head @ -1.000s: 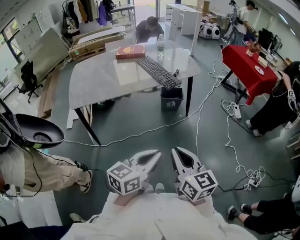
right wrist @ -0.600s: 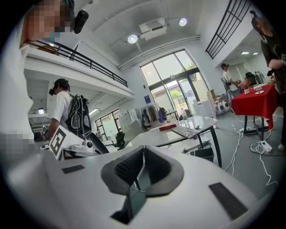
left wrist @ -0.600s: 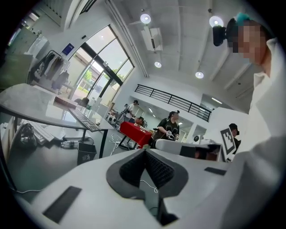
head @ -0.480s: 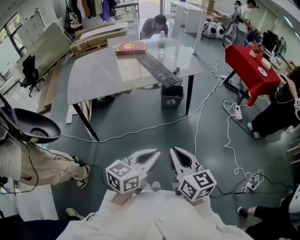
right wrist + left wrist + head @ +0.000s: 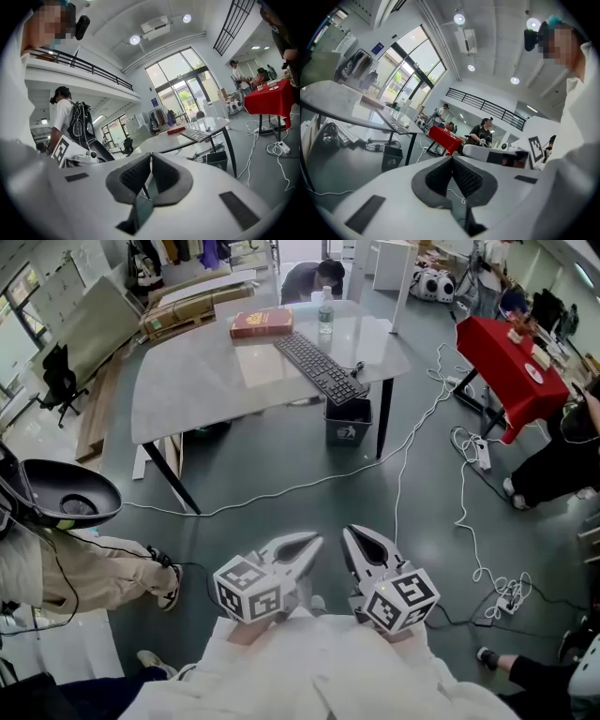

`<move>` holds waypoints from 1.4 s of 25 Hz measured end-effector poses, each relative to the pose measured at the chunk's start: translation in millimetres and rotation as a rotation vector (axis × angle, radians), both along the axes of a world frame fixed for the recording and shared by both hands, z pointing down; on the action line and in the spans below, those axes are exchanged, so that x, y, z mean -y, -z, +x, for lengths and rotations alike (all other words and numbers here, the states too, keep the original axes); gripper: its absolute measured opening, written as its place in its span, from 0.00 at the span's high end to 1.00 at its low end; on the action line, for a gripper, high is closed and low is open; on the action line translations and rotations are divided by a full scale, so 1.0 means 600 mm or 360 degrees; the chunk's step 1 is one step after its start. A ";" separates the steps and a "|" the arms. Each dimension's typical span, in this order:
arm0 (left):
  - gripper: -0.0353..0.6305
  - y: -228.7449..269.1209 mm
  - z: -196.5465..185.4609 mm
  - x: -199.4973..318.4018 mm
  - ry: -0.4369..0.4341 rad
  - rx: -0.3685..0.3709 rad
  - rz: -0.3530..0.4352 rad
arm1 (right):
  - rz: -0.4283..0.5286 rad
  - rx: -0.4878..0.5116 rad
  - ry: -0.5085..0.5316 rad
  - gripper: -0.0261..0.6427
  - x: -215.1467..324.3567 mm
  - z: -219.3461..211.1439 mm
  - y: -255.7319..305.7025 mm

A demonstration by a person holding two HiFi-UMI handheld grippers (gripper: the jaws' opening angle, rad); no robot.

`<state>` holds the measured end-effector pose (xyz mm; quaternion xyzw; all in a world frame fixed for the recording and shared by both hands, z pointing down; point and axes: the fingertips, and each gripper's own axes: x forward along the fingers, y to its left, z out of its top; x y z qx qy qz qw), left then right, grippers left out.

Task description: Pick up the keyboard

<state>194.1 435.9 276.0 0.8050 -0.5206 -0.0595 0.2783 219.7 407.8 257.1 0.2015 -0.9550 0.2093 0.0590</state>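
Observation:
A black keyboard [image 5: 320,367] lies slanted on the grey table [image 5: 197,390], far ahead of me across the floor. It also shows in the left gripper view as the keyboard [image 5: 392,122] and in the right gripper view as the keyboard [image 5: 196,134]. My left gripper [image 5: 314,542] and right gripper [image 5: 348,536] hang side by side close to my body, well short of the table. Both are shut with nothing between the jaws.
A red book [image 5: 261,322] and a water bottle [image 5: 325,316] stand on the table behind the keyboard. A black bin [image 5: 347,424] sits under its right edge. White cables [image 5: 403,457] trail over the floor. A red-clothed table [image 5: 514,360] is at right, with people around the room.
The table and keyboard have shifted slightly up and right in the head view, and the camera angle changed a little. Both grippers stay shut and keep about the same place in the view.

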 end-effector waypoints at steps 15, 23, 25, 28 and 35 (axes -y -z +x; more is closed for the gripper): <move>0.93 0.028 -0.188 0.210 -0.0146 0.0035 0.0061 | 0.0095 -0.0024 -0.0141 0.91 0.213 -0.184 0.022; 0.93 0.011 -0.285 0.285 -0.0220 0.0024 0.0040 | 0.0081 -0.0029 -0.0220 0.91 0.286 -0.278 0.005; 0.93 0.003 -0.298 0.300 -0.0236 0.0013 0.0028 | 0.0069 -0.0047 -0.0236 0.91 0.298 -0.290 -0.004; 0.93 -0.008 -0.304 0.312 -0.0266 -0.0013 0.0005 | 0.0046 -0.0078 -0.0267 0.91 0.314 -0.296 -0.018; 0.93 -0.026 -0.319 0.348 -0.0308 -0.0063 -0.0045 | -0.0009 -0.0115 -0.0315 0.91 0.350 -0.311 -0.036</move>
